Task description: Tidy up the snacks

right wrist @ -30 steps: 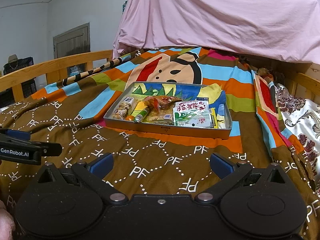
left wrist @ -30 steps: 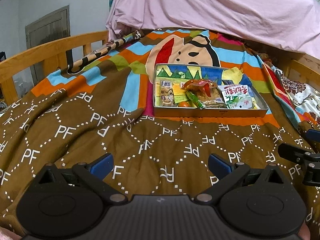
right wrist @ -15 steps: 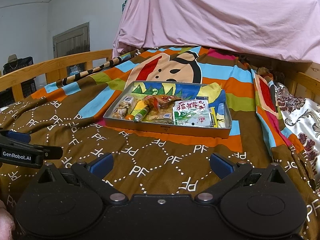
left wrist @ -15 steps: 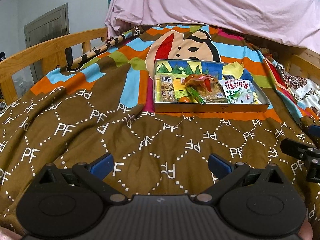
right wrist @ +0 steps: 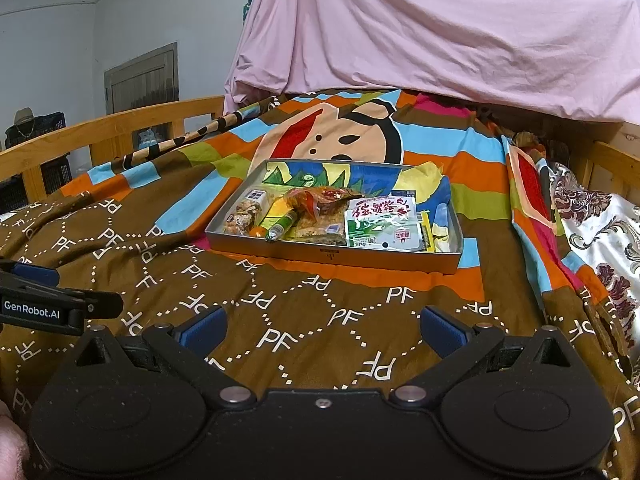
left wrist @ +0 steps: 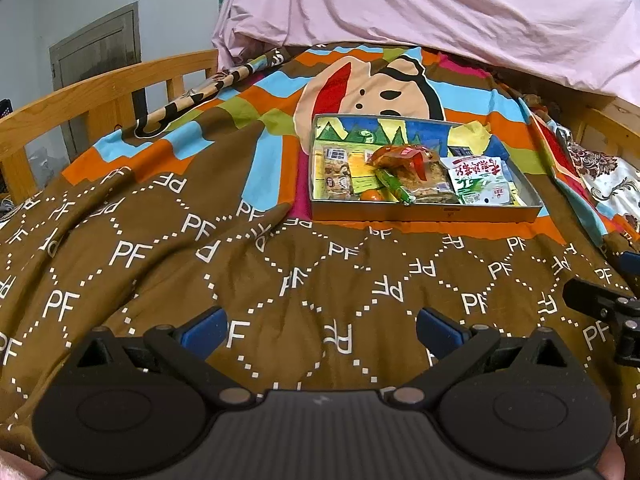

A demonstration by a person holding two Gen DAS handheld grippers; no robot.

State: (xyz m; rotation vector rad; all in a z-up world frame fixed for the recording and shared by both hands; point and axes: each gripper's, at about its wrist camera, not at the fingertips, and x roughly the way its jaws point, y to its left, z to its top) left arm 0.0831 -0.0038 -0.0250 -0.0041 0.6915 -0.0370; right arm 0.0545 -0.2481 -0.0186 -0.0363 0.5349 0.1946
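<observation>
Snacks packed in a shallow metal tray [left wrist: 424,213] [right wrist: 334,255]: white-and-green packet [left wrist: 478,180] [right wrist: 382,222] toward 3 o'clock, red-orange crinkly bag [left wrist: 400,157] [right wrist: 320,199] at centre, green tube [left wrist: 394,186] [right wrist: 283,226] slanting to the near wall, nut bar packs [left wrist: 336,176] [right wrist: 244,214] at 9 o'clock. Resting on a brown "PF" blanket [left wrist: 240,272] [right wrist: 280,320] over a bed with wooden rails [left wrist: 100,92] [right wrist: 120,128]. Pink sheet [left wrist: 420,4] [right wrist: 440,28] draped at 12 o'clock. Left gripper [left wrist: 320,326] [right wrist: 60,308] and right gripper [right wrist: 322,326] [left wrist: 604,308] near 6 o'clock, well apart from the tray, jaws spread wide, holding nothing.
</observation>
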